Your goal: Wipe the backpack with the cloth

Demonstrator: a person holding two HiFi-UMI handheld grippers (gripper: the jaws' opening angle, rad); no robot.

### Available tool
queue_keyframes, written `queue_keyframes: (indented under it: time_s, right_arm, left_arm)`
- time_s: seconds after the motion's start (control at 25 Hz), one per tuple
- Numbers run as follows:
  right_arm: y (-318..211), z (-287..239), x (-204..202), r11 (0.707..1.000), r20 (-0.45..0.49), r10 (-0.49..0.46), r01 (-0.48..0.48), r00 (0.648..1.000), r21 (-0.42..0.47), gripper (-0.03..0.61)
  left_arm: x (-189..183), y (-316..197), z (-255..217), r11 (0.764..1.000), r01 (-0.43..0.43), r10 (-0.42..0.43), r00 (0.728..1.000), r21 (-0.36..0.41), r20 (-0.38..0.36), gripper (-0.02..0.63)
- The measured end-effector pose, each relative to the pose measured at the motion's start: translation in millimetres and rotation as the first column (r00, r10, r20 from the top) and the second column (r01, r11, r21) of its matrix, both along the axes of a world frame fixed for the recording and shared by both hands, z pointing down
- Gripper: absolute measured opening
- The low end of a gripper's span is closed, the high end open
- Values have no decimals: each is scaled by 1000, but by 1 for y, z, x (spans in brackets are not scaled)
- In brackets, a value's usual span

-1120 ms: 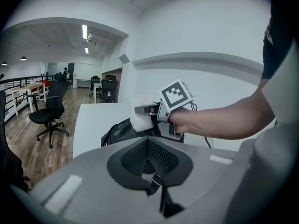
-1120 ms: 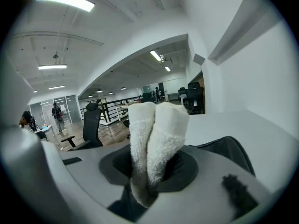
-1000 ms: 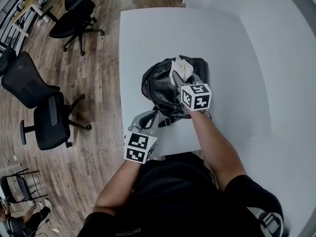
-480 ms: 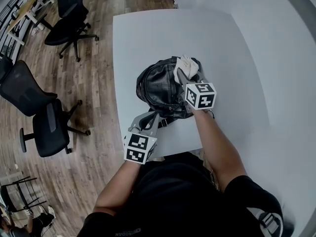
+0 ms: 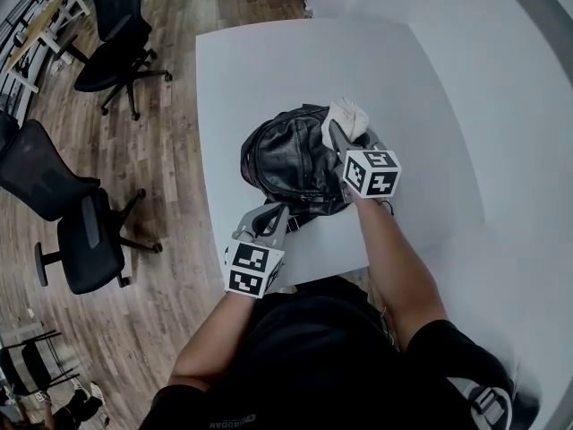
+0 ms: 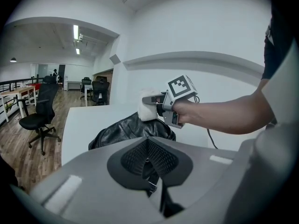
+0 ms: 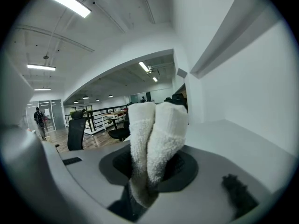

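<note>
Now, head view: right hand-held gripper [image 5: 338, 133] sits further to the right on the backpack [image 5: 286, 155] than a second ago. Then the cloth [image 5: 347, 115] was over the middle of the bag's far edge; now it is at the bag's far right corner, partly over the rim. The bag itself appears not to have moved on the surface [image 5: 269, 70], though the camera has drifted a little.

Right jaws are clamped on the white cloth. The right gripper view shows it bunched into two upright folds between them.

Left hand-held gripper [image 5: 270, 218] has not changed place. It is at the near left of the bag, jaws pressed together on a dark strap [image 5: 303, 219]. The left gripper view shows the strap and its buckle pinched between the jaws.

The backpack is black leather, lying flat with its broad side up in the near half of the white surface. Its long axis runs roughly left to right across the person. Straps trail off the near side toward the person. I cannot tell which end is the top.

Office chairs [image 5: 85, 231] stand on the wood floor [image 5: 170, 150] to the left, well apart from the surface.
</note>
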State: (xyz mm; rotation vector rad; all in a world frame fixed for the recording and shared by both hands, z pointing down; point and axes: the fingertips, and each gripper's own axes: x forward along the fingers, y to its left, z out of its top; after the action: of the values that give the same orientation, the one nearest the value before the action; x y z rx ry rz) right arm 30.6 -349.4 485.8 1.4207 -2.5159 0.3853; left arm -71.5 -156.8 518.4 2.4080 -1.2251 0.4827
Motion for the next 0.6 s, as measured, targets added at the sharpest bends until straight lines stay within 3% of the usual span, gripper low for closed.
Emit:
queue_keyframes:
  time_s: [0.6]
  right_arm:
    - [7, -21, 38, 995, -3, 87, -87, 996, 45, 107]
  left_arm:
    - [9, 9, -3, 999, -49, 49, 999, 9, -1, 5]
